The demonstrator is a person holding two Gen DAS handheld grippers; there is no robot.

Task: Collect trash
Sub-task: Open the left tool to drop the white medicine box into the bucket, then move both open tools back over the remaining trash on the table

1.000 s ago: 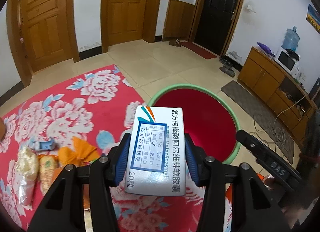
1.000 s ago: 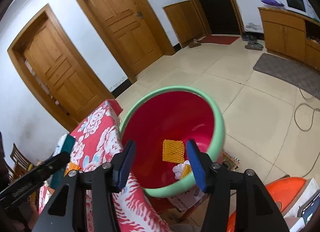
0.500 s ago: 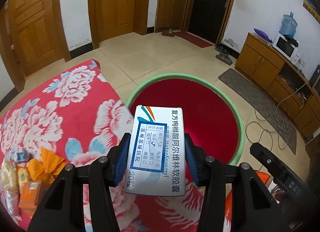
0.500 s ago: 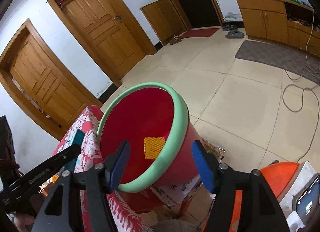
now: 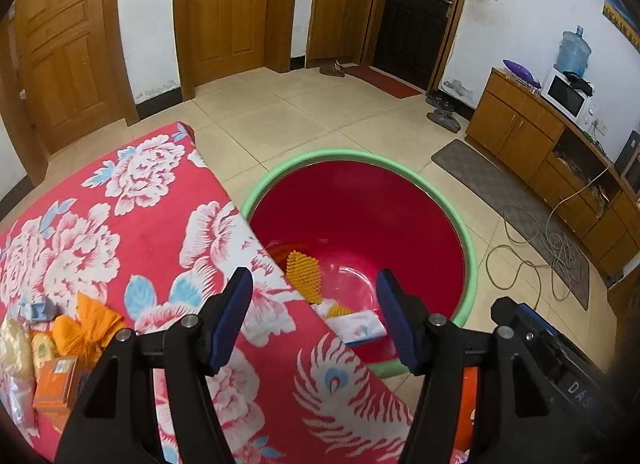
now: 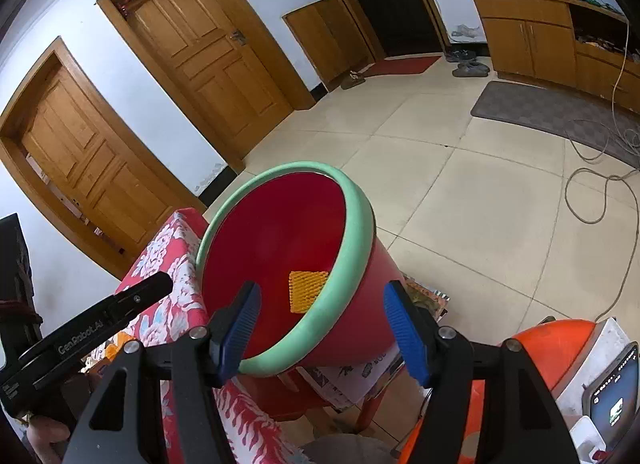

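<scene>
My left gripper point(image 5: 314, 278) hangs over the near edge of a red basin with a green rim point(image 5: 469, 260). Its jaws are opening and nothing is between them. A white medicine box point(image 5: 356, 326) lies at the bottom of the basin beside an orange mesh piece point(image 5: 304, 274). My right gripper point(image 6: 323, 292) is open and empty, just short of the basin's rim point(image 6: 358, 224), with the orange mesh point(image 6: 306, 290) visible inside. More trash lies on the table's left: an orange wrapper point(image 5: 86, 328), an orange box point(image 5: 54, 382) and clear snack bags point(image 5: 16, 348).
The table wears a red flowered cloth point(image 5: 132, 224), and the basin stands off its right edge on printed paper point(image 6: 352, 376). An orange plastic stool point(image 6: 560, 340) and a phone point(image 6: 612, 400) are at the right. Cables point(image 5: 560, 248) trail over the tiled floor.
The left gripper let go of the white medicine box, which now lies in the basin. The right jaws have spread wider. Both views have shifted a little toward the basin.
</scene>
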